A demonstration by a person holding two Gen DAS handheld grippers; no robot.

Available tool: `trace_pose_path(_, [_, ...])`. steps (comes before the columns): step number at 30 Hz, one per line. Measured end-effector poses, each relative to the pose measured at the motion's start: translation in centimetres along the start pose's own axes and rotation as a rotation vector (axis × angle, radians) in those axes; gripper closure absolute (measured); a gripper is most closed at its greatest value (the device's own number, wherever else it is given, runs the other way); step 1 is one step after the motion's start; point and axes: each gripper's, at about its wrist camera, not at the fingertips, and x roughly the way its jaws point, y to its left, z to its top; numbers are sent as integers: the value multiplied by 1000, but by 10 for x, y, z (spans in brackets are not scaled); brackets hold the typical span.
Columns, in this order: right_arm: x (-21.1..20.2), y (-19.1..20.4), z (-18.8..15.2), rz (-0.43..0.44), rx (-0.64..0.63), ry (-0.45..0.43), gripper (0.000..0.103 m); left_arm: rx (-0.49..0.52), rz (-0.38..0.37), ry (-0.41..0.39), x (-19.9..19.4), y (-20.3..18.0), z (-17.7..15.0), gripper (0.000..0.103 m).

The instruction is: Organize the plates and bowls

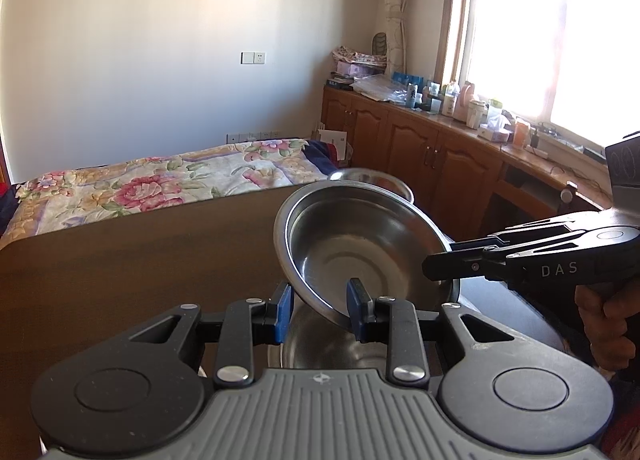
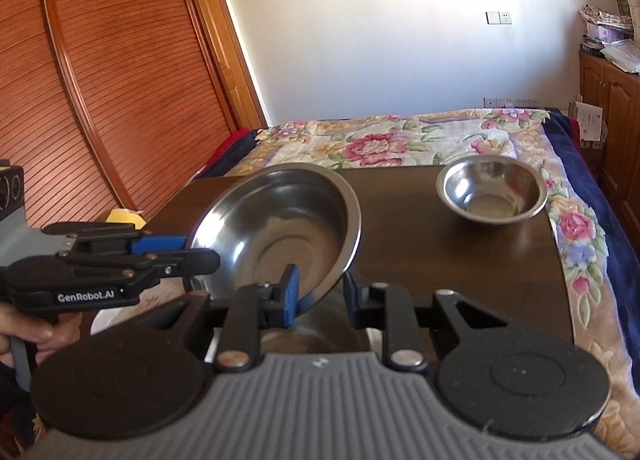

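Note:
A large steel plate-like bowl (image 1: pixel 360 244) is held tilted above the dark wooden table (image 1: pixel 140 252); it also shows in the right wrist view (image 2: pixel 280 228). My left gripper (image 1: pixel 320 308) straddles its near rim, jaws apart. My right gripper (image 2: pixel 318 292) pinches the plate's rim between its blue pads and enters the left wrist view from the right (image 1: pixel 452 264). Another steel bowl (image 1: pixel 328 344) sits under the plate near my left gripper. A smaller steel bowl (image 2: pixel 492 190) stands at the table's far right.
A bed with a floral cover (image 2: pixel 400 140) lies behind the table. Wooden cabinets (image 1: pixel 420 144) with cluttered tops run under the window. A wooden louvred wardrobe (image 2: pixel 100 80) stands at the left. A yellow object (image 2: pixel 124 216) lies beside the table.

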Motion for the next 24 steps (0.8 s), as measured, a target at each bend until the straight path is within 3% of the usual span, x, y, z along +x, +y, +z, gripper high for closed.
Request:
trace_pose_path(9, [-1,1,-34,22,43,18,76,7,-8,22,-3,-2,-26,71])
trace_pose_path(24, [0,9,-52,-17,-16,30,76,58,12,40,2,-9,-41,71])
